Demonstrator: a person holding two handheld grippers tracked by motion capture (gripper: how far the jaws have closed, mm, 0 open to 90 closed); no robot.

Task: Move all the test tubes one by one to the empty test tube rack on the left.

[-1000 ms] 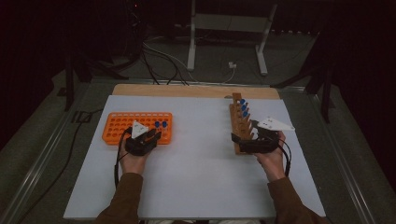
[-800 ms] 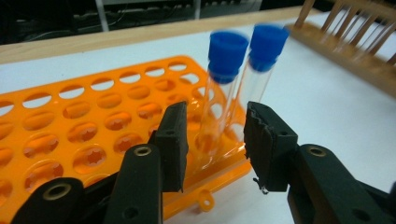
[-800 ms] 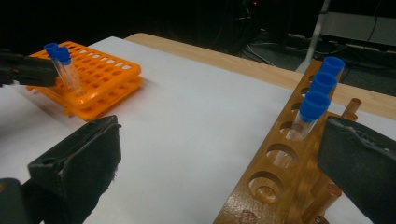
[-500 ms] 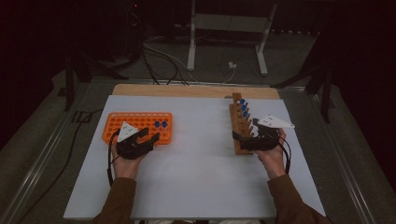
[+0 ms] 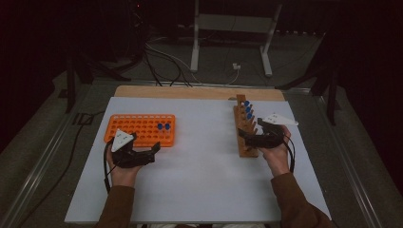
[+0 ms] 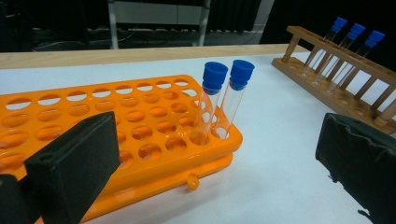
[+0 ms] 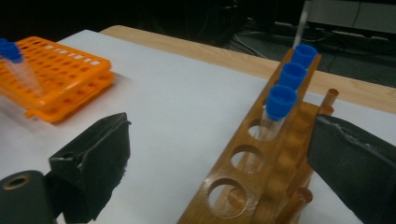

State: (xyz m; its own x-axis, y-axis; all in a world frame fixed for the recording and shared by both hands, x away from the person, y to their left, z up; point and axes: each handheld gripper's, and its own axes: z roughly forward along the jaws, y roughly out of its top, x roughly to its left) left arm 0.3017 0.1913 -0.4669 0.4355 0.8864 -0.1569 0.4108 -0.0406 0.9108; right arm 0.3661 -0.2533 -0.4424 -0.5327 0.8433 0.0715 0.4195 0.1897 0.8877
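Near the table's right edge, straddling the wooden rack (image 5: 245,135) with right gripper (image 5: 248,137) jaws apart for the next tube (image 7: 278,108), while standing wide and empty beside the orange rack (image 5: 140,129), left gripper (image 5: 149,153) jaws having just been opening.

Room dim, dark surroundings; white table (image 5: 204,156) evenly lit; near claws blurred, soft shadows.
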